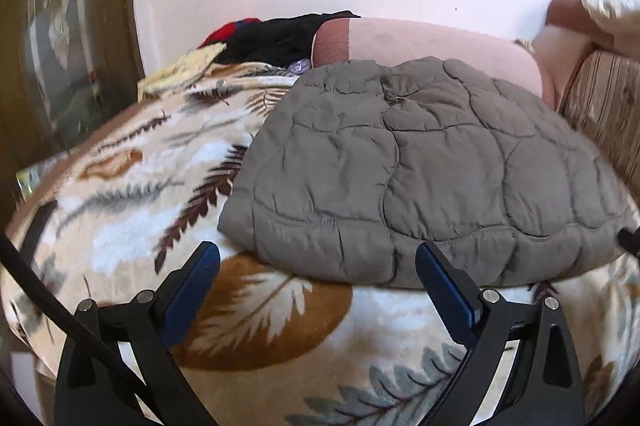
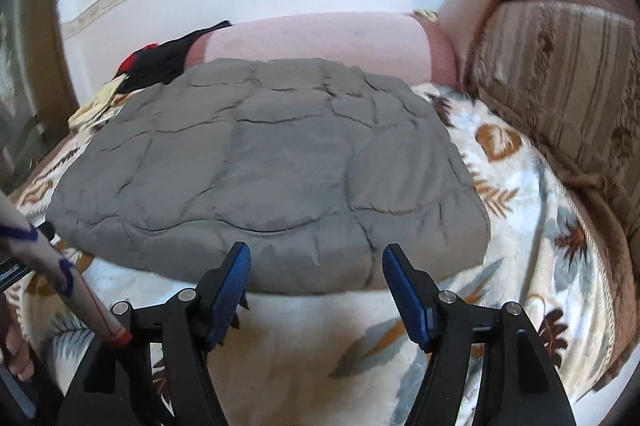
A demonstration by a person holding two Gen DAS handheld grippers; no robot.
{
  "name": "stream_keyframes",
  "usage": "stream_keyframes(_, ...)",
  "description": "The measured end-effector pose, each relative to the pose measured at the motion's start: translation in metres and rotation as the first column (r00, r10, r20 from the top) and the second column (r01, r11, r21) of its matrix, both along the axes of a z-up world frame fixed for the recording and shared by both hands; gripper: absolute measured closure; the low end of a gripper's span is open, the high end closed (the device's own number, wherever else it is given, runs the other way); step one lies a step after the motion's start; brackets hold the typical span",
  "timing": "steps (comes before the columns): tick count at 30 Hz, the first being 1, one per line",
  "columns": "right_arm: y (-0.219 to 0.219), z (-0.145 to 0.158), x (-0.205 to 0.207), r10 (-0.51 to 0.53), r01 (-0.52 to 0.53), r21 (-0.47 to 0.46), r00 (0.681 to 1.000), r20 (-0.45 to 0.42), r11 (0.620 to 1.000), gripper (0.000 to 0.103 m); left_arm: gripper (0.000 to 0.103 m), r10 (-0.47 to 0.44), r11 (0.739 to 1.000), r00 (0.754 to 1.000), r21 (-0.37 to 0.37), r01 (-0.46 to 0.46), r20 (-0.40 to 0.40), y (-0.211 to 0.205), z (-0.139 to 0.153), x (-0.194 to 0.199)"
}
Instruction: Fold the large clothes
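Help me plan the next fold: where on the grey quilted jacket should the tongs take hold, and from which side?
Probably the near edge of the jacket, coming in low from the front. That padded edge bulges up off the leaf blanket, so an open pad can slide under it. Both the left tongs and the right tongs already face it, open, one toward each near corner.
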State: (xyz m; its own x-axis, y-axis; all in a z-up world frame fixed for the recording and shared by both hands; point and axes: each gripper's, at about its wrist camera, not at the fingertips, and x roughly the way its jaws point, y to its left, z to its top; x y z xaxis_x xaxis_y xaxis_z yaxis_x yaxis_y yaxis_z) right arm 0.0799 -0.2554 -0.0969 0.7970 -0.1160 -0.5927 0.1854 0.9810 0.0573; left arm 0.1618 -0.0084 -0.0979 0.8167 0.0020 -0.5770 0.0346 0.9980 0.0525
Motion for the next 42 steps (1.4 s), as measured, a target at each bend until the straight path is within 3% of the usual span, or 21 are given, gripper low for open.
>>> stream_keyframes(3,-0.009,0.0,0.006,-0.041,0.041,0.007,0.999,0.002,0.999,0.03,0.005,0.031,0.999,0.999,-0.009,-0.032,-0.007,0.004,-0.003,0.012)
stream_keyframes(8,-0.028,-0.01,0.01,-0.093,0.097,0.077,0.994,-0.049,0.992,0.03,0.005,0.049,0.995,0.992,-0.078,-0.059,-0.117,0.018,-0.014,0.027)
stream_keyframes(13,-0.015,-0.009,0.002,-0.065,0.068,0.05,0.996,-0.054,0.996,0.023,0.005,-0.024,0.996,0.983,-0.089,0.008,-0.18,0.01,-0.02,0.011)
stream_keyframes(16,-0.008,-0.014,-0.007,-0.037,0.044,0.085,0.997,-0.074,0.995,0.023,0.005,-0.048,0.996,0.972,-0.082,0.029,-0.23,0.005,-0.024,0.0)
stream_keyframes(20,0.011,-0.014,-0.031,0.002,0.006,0.108,0.998,-0.07,0.994,0.022,0.005,-0.1,0.993,0.975,-0.073,0.088,-0.196,0.001,-0.018,-0.033)
stream_keyframes(26,0.024,-0.029,-0.048,0.011,0.007,0.121,0.989,-0.147,0.993,0.021,0.002,-0.103,0.995,0.952,-0.047,0.094,-0.289,-0.004,-0.03,-0.051)
stream_keyframes(34,0.037,-0.032,-0.077,0.032,0.011,0.194,0.976,-0.217,0.981,0.021,0.002,-0.122,0.993,0.956,-0.034,0.117,-0.268,-0.009,-0.005,-0.098)
stream_keyframes(36,0.044,-0.027,-0.085,0.045,-0.002,0.189,0.974,-0.224,0.982,0.021,0.002,-0.13,0.991,0.966,-0.03,0.127,-0.225,-0.01,0.008,-0.111)
stream_keyframes(42,0.054,0.032,-0.123,0.074,-0.06,0.169,0.994,-0.077,0.984,0.02,0.002,-0.132,0.991,0.987,-0.001,0.132,-0.09,-0.011,0.068,-0.142)
